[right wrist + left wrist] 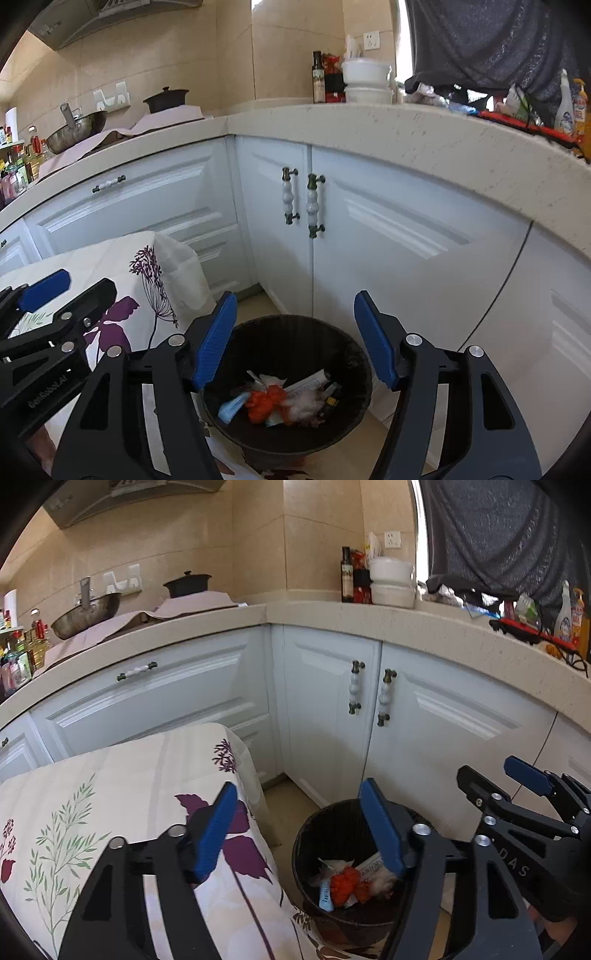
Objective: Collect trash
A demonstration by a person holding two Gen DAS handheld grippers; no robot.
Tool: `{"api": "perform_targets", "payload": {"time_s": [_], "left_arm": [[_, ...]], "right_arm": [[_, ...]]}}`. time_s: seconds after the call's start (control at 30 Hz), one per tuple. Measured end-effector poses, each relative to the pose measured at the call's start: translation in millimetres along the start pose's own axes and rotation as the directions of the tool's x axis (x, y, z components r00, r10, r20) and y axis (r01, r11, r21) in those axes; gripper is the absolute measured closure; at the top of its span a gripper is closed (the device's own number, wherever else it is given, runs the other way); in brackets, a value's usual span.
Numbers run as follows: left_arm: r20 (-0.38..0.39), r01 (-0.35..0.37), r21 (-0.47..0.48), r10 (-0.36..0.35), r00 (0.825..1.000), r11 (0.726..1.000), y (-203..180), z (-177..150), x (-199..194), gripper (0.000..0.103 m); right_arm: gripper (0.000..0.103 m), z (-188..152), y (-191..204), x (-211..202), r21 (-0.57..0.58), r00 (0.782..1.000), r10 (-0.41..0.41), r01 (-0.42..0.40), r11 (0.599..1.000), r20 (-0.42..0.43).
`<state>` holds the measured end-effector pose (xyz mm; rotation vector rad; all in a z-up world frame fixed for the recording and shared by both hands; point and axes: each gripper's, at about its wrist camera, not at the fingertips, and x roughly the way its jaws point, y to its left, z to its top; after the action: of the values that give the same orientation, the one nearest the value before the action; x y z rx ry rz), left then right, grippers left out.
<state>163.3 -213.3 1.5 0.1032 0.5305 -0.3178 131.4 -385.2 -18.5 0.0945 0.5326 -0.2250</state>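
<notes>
A black trash bin (343, 354) stands on the floor by the white corner cabinets; it also shows in the left wrist view (314, 834). Inside lie an orange crumpled wrapper (264, 402), white tissue (304, 400), a blue-and-white tube (232, 406) and other scraps. My right gripper (295, 332) is open and empty, right above the bin. My left gripper (299, 823) is open and empty, over the bin's left rim and the edge of the floral-cloth table (110, 794). The right gripper shows at the right edge of the left wrist view (517, 786).
White cabinet doors with ceramic handles (312, 205) stand behind the bin. The beige countertop (369, 122) carries a wok (74, 129), a black pot (166, 99), bottles (318, 79), stacked white bowls (365, 79) and cleaning bottles at far right. A person's dark shirt (480, 37) is at the upper right.
</notes>
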Motion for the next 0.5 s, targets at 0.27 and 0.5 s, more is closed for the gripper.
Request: {"api": "perform_targets", "payload": {"time_s": [0.27, 0.5], "left_arm": [[0.048, -0.015, -0.012, 0.015, 0.999, 1.0, 14.7, -4.0, -36.8, 0.028], [0.084, -0.03, -0.038, 0.033, 0.996, 0.999, 32.0, -5.1, -66.4, 0.025]], "right_arm": [[0.038, 4.0, 6.9, -40.6, 0.003, 0.999, 0.001, -0.001, 1.0, 0.046], [0.034, 3.3, 21.9, -74.7, -0.013, 0.996, 0.013, -0.012, 1.0, 0.083]]}}
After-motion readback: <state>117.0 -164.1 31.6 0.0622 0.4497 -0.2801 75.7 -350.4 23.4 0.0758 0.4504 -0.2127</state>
